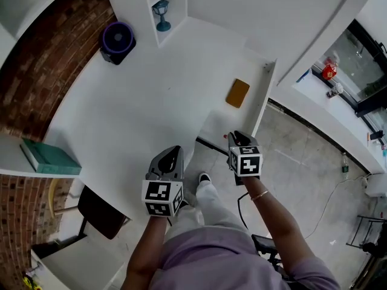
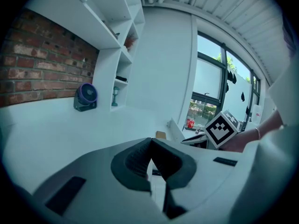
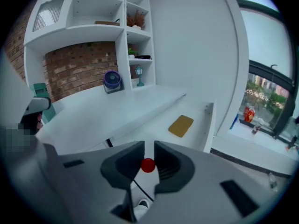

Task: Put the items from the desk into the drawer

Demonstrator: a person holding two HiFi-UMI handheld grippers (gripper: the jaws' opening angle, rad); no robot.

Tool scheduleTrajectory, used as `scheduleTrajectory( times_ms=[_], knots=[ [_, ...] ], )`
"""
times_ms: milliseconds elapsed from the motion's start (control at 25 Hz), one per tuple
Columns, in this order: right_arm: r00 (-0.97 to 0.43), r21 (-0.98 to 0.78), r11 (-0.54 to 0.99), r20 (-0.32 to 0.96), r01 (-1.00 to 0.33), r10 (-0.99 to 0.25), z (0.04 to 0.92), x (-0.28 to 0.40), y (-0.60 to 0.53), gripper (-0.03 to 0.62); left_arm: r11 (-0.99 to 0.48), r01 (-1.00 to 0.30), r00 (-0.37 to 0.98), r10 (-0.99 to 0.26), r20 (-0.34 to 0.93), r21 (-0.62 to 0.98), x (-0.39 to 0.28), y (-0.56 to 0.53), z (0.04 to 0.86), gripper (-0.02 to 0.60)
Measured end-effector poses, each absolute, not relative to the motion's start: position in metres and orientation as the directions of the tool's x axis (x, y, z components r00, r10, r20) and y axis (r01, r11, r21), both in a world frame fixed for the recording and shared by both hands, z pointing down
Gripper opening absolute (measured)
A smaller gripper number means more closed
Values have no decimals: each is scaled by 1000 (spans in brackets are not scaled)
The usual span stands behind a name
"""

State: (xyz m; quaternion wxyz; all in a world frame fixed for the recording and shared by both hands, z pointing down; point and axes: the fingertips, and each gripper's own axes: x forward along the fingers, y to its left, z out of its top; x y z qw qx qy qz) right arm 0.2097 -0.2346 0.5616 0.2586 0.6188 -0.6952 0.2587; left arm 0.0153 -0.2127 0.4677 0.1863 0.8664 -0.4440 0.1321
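My right gripper [image 3: 148, 149] clasps a small red ball [image 3: 148, 165] by the open drawer [image 3: 158, 119]; my left gripper [image 2: 150, 143] is clenched.

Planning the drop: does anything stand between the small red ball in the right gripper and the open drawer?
Nothing visible does. The right gripper holds the small red ball by the near end of the open drawer, whose bare floor lies ahead. The flat mustard-yellow pad lies farther in, out of the way.
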Motion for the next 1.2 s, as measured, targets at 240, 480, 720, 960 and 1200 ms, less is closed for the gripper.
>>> scheduleTrajectory(
  times_ms=[240, 480, 720, 960, 1200],
  knots=[
    [-123, -45, 123, 660, -991, -741, 569, 217, -268, 66, -492, -845, 533, -740, 411, 210, 18, -231, 477, -2],
    [-139, -50, 140, 648, -989, -749, 578, 221, -307, 66, -443, -873, 486, -763, 425, 203, 16, -244, 480, -2],
    [-151, -54, 152, 637, -987, -756, 588, 219, -341, 66, -384, -902, 431, -786, 443, 196, 5, -254, 486, -2],
    [-159, -47, 168, 639, -985, -753, 599, 214, -359, 66, -347, -918, 397, -797, 456, 192, -1, -262, 492, -2],
    [-159, -32, 187, 673, -982, -722, 615, 212, -355, 67, -335, -922, 387, -796, 466, 193, -2, -265, 497, -2]
  ],
)
